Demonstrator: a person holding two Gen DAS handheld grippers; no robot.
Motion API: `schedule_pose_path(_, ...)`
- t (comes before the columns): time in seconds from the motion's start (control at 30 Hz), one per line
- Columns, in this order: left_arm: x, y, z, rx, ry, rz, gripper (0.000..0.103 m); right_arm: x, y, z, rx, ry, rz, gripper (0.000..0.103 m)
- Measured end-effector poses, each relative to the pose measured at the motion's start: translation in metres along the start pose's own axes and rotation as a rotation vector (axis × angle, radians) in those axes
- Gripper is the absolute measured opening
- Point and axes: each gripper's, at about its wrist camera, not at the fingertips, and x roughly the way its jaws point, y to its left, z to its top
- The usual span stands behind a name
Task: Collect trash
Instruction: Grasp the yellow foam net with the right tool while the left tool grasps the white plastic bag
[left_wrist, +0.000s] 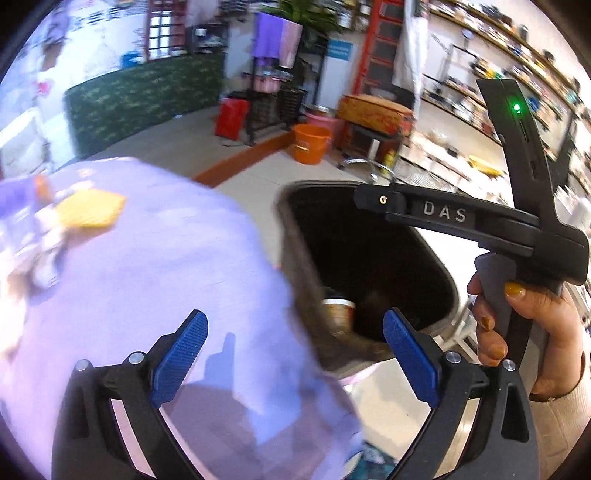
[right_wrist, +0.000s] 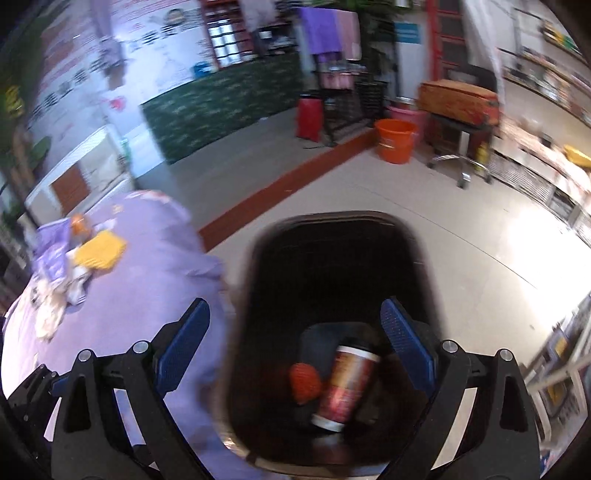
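A dark trash bin (right_wrist: 332, 251) stands on the floor beside a table with a lilac cloth (right_wrist: 147, 288). In it lie a red paper cup (right_wrist: 347, 384) and an orange crumpled thing (right_wrist: 304, 380). My right gripper (right_wrist: 295, 347) is open and empty, right over the bin. My left gripper (left_wrist: 295, 354) is open and empty over the table's edge beside the bin (left_wrist: 369, 258); the cup (left_wrist: 338, 314) shows inside. The right gripper's body (left_wrist: 480, 221) shows in the left wrist view, above the bin. On the cloth lie a yellow cloth-like piece (right_wrist: 99, 251), a purple packet (right_wrist: 53, 254) and pale wrappers (right_wrist: 55, 299).
The tiled floor (right_wrist: 443, 221) lies beyond the bin. An orange bucket (right_wrist: 395, 140), a red container (right_wrist: 309, 116), a stool with a chrome base (right_wrist: 458, 122) and a clothes rack stand at the back. Shelves run along the right wall (left_wrist: 517, 74).
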Motion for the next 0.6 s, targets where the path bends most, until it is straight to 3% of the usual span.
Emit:
schedule_pose_path(0.33, -0.051, 0.088, -0.033, -0.176, -0.058, 0.199, 0.094, 0.009, 0.130, -0.007, -0.258, 0.018, 0.212, 0.092)
schedule_pose_path(0.6, -0.084, 0.163, -0.065, -0.308, -0.061, 0.333, 0.092, 0.025, 0.210, 0.000, -0.486, 0.028, 0.268, 0.092)
